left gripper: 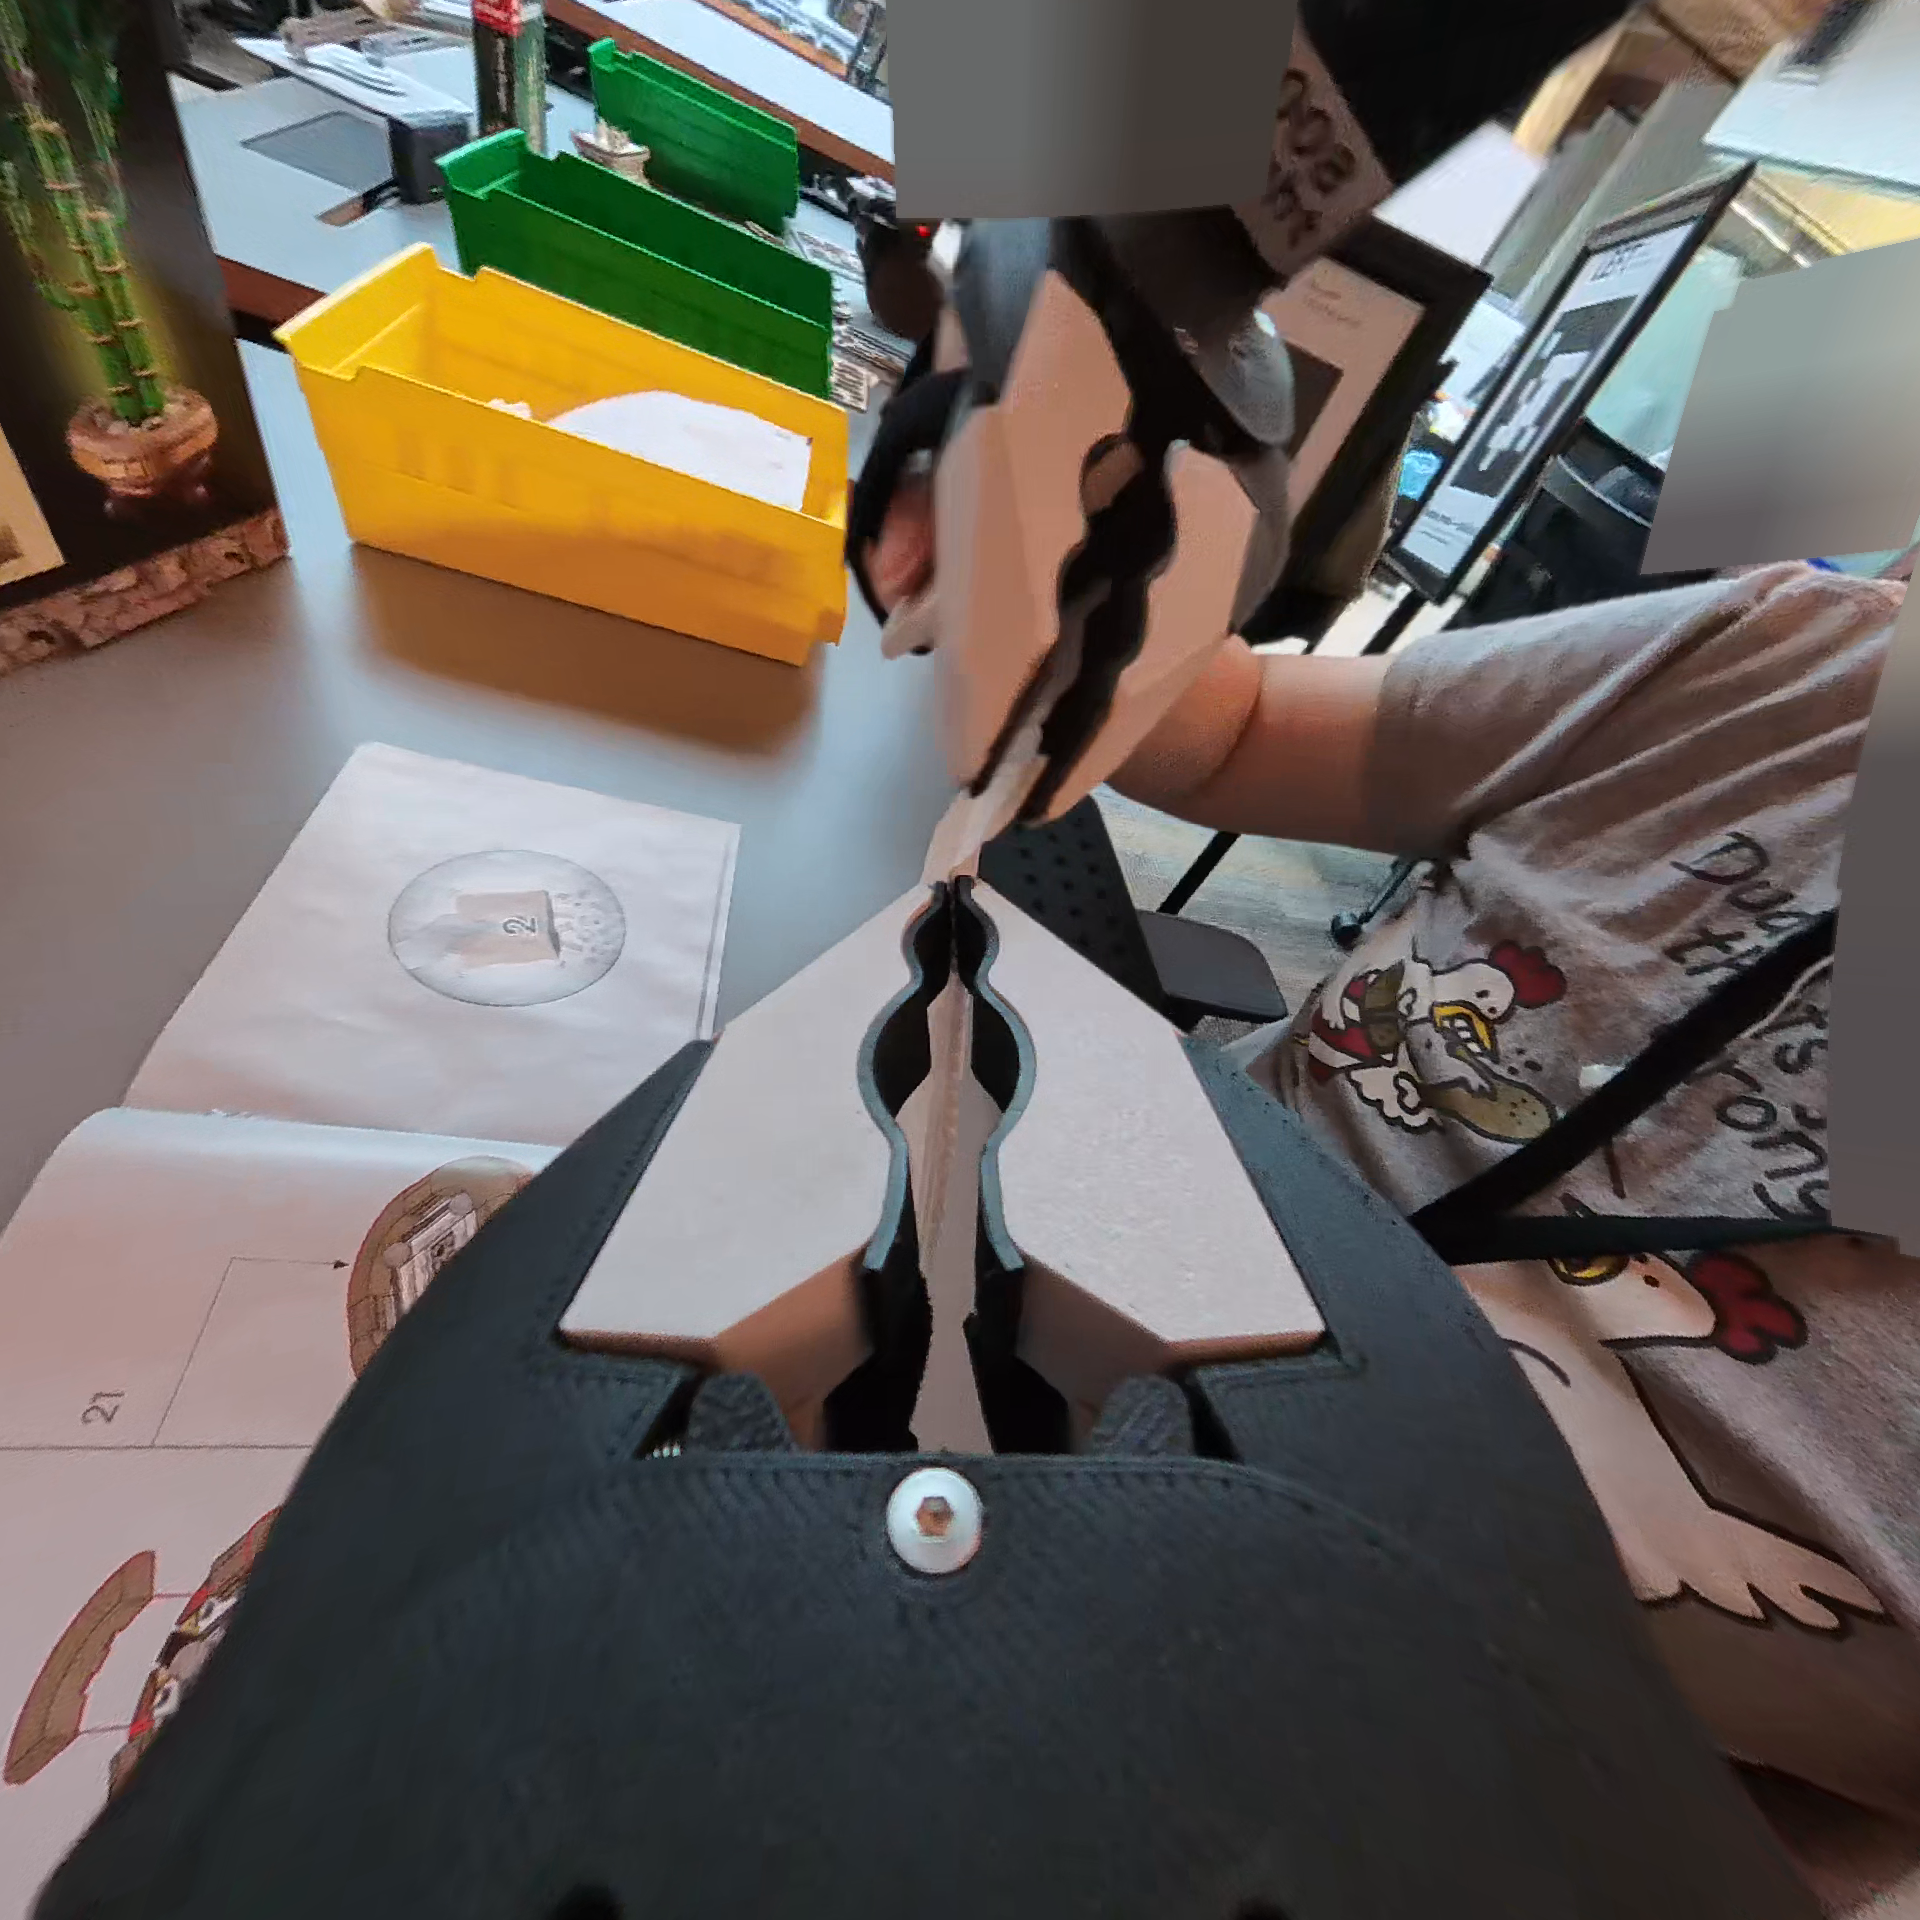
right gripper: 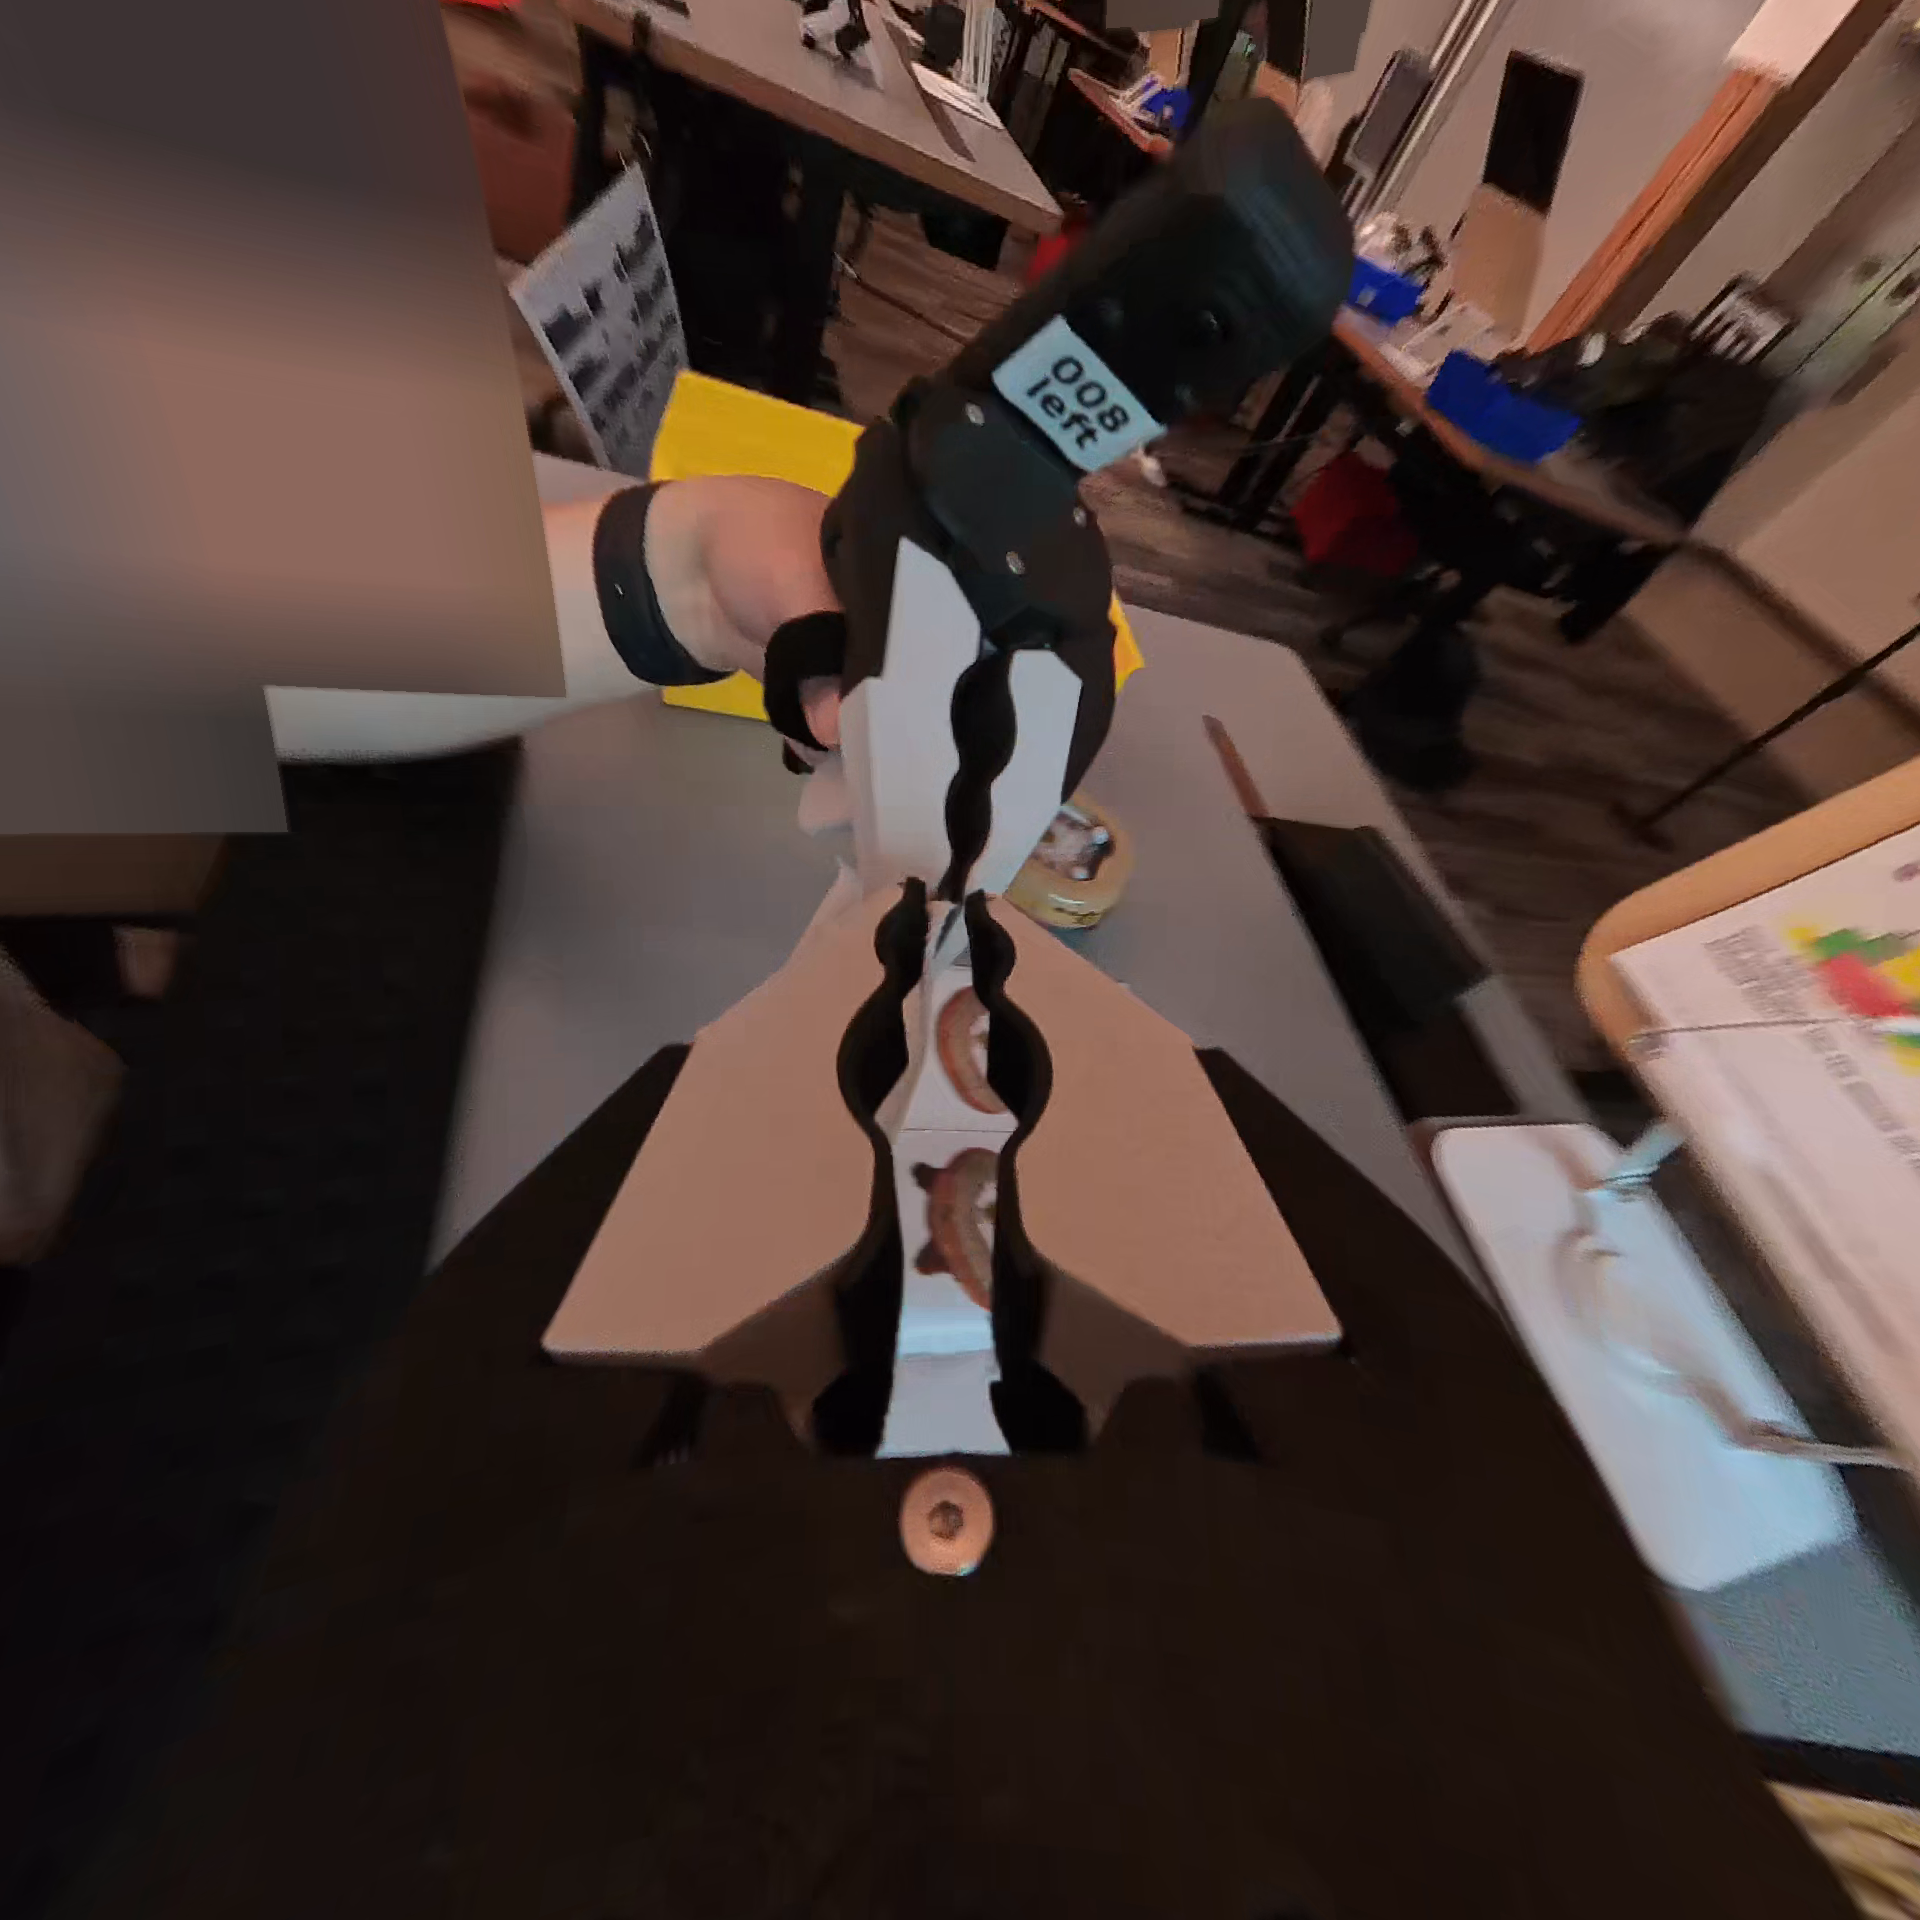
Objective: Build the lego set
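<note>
Two grippers, tips nearly met, are held above table (left gripper: 208, 748). Pale paper bag (left gripper: 961, 831), long axis 6–12 o'clock, is pinched at both ends: left gripper (left gripper: 954, 891) clamped, right gripper (left gripper: 1013, 795) clamped.

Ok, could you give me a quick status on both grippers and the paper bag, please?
Left gripper shut on the paper bag. Right gripper shut on its other end, tip to tip. Bag held taut above the table. Nothing in the way.

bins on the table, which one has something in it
The yellow bin, nearest the grippers: white paper lies inside it. The two green bins behind it show nothing inside from this angle.
</note>
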`<control>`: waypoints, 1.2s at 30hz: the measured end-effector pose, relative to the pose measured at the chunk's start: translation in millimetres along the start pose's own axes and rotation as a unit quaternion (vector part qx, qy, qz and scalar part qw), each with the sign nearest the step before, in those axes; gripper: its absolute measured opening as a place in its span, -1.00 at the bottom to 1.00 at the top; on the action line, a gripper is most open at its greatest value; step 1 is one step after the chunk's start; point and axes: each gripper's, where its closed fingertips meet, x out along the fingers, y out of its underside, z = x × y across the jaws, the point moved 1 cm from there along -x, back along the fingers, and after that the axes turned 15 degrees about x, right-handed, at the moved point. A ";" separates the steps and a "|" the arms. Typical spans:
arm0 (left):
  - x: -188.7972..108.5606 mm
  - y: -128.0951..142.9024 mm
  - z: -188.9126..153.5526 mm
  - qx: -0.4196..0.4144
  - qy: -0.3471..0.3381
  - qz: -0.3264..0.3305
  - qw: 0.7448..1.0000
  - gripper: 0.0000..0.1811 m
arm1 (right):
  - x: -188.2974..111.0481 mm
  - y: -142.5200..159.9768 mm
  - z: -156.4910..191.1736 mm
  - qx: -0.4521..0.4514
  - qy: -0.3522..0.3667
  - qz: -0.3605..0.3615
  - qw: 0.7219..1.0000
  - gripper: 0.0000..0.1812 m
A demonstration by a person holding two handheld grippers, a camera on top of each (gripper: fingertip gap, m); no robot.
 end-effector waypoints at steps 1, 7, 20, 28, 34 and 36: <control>0.8 -0.4 -2.4 0.004 0.004 0.002 1.000 -1.00 | 2.9 2.7 -1.1 0.030 -0.014 0.002 0.999 -0.90; 0.3 -6.4 -1.5 0.040 -0.030 0.010 0.999 -1.00 | 7.1 0.6 -5.6 0.147 -0.066 -0.056 0.985 -1.00; 9.5 6.4 21.0 0.166 -0.146 0.086 0.971 -1.00 | 9.1 19.0 -22.4 0.227 -0.045 -0.097 0.968 -1.00; 21.2 25.2 47.9 0.281 -0.255 0.186 0.906 -1.00 | 10.2 46.5 -43.5 0.295 -0.029 -0.108 0.949 -1.00; 27.0 28.4 55.3 0.403 -0.316 0.247 0.822 -1.00 | 6.8 53.6 -50.2 0.332 -0.036 -0.116 0.936 -1.00; 27.8 30.0 58.0 0.428 -0.329 0.261 0.800 -1.00 | 7.0 56.0 -52.7 0.359 -0.044 -0.120 0.925 -1.00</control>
